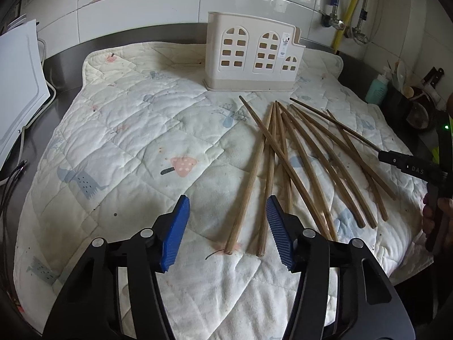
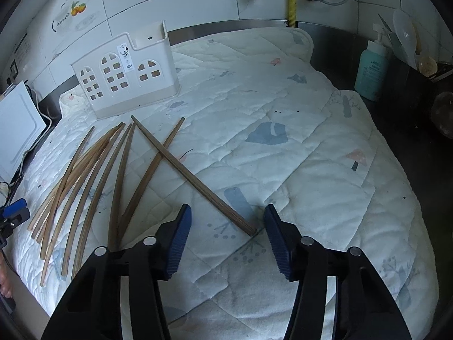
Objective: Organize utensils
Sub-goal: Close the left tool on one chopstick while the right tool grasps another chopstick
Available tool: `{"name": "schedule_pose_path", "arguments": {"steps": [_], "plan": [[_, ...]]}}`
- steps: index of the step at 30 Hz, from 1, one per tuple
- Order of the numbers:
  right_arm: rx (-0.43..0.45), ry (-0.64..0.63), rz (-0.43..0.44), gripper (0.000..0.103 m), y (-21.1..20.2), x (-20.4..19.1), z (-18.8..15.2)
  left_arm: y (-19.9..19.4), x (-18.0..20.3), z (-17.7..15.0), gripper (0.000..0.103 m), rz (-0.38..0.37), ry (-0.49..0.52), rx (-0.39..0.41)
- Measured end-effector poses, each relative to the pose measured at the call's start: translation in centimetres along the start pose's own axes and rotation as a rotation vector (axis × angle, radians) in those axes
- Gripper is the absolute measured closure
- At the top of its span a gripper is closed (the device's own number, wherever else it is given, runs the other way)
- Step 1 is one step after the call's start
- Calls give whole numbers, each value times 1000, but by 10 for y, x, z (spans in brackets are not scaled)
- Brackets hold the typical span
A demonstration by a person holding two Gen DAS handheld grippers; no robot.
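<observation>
Both grippers tilting down over chopsticks (image 1: 286, 153) lying before holder (image 1: 252, 53): left gripper (image 1: 226, 232) gaping, empty; right gripper (image 2: 226, 238) likewise.

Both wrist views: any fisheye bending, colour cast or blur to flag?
Left wrist: warm, sharp; wall tiles bow near the rim, dark vignette in the corners. Right wrist: cooler, bluish cast; the chopsticks at left look curved, while the one near centre reads straight. No motion blur or strong glare in either.
</observation>
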State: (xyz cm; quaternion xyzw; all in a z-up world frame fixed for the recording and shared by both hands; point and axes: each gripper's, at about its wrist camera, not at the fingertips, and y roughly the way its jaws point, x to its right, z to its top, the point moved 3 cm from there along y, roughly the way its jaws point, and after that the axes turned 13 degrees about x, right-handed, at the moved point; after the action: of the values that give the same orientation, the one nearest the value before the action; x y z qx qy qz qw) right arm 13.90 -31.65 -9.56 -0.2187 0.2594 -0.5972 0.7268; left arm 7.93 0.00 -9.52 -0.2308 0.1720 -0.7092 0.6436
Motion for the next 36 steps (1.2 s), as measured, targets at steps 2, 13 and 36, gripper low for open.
{"name": "schedule_pose_path", "arguments": {"steps": [2, 13, 36], "plan": [[4, -12, -1, 59, -2, -3, -2, 3, 2, -2, 51, -8, 4, -6], [11, -60, 70, 83, -17, -24, -14, 10, 2, -8, 63, -46, -2, -31], [59, -123, 31, 96, -10, -42, -12, 19, 10, -8, 77, -58, 71, -27]]}}
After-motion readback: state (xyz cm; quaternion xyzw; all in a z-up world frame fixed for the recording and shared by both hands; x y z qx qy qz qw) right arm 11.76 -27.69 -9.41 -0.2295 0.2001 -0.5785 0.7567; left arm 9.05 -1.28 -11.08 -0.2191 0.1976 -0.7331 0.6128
